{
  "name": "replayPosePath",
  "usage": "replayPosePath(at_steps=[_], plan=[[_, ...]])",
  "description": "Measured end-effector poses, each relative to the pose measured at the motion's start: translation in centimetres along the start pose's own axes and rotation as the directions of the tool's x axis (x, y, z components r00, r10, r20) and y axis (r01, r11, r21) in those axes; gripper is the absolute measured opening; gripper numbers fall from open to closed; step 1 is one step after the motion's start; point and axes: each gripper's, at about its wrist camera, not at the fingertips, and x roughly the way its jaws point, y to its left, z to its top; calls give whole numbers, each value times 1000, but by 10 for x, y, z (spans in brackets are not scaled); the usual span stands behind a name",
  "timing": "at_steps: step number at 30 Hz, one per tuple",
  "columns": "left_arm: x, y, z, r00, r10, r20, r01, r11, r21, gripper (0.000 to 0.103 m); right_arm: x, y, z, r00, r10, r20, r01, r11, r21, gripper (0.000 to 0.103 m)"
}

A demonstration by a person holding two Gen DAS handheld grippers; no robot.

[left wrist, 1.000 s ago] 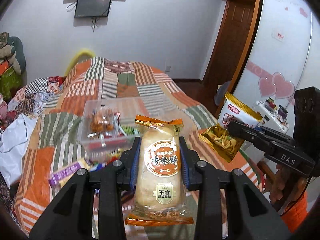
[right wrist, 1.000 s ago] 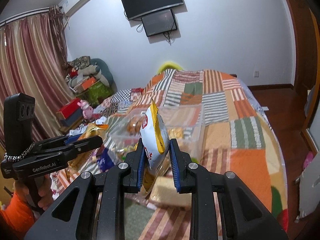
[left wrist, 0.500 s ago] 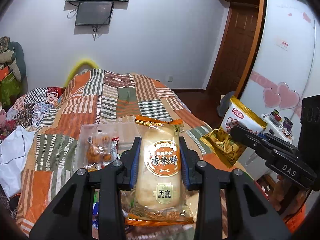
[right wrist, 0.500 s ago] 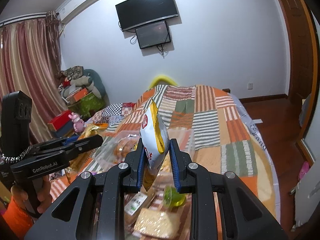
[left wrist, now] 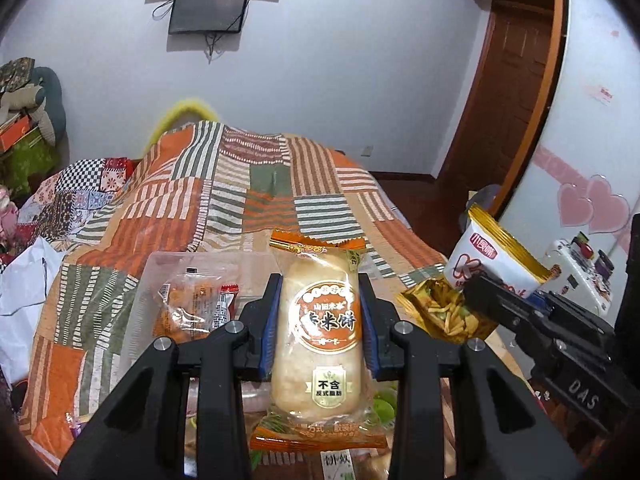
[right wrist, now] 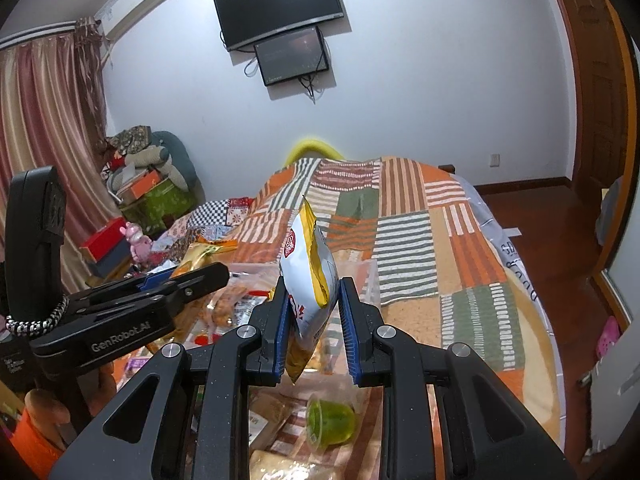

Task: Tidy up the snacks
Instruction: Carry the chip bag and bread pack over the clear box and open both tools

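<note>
The left gripper (left wrist: pixel 320 322) is clamped on a rice cracker pack (left wrist: pixel 318 336) printed 香米饼 and 不含, held above the clear tray (left wrist: pixel 160 264) on the bed (left wrist: pixel 256 196). Right of the tray, the right gripper (right wrist: pixel 314 322), marked DAS, pinches a white-and-gold chip bag (right wrist: pixel 310 280). The left gripper's side reads GenRobot.AI. A green jelly cup (right wrist: pixel 330 420) lies near the tray.
</note>
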Motion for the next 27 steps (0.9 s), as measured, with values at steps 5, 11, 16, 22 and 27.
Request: replayPosePath(at_steps=[5,11,16,22,27], plan=[[23,4,4,999,1,-41,-3,999,-40,34,16,0,1,999,-12,-31,12,1000,-8,21],[47,7,3,996,44,-77,-47,998,-40,34,34,-3,-2,997,-20,-76,19,1000,-22,21],[63,14,-3,992,66,-111,-73,996,-59,34,51,-6,-3,992,-12,-128,8,999,-32,21],[78,18,-6,987,76,-141,-86,994,-70,34,64,-9,-10,984,-7,-177,2,999,-32,21],[86,18,-13,984,61,-170,-76,993,-85,35,77,-11,-14,975,-16,-220,3,998,-56,21]])
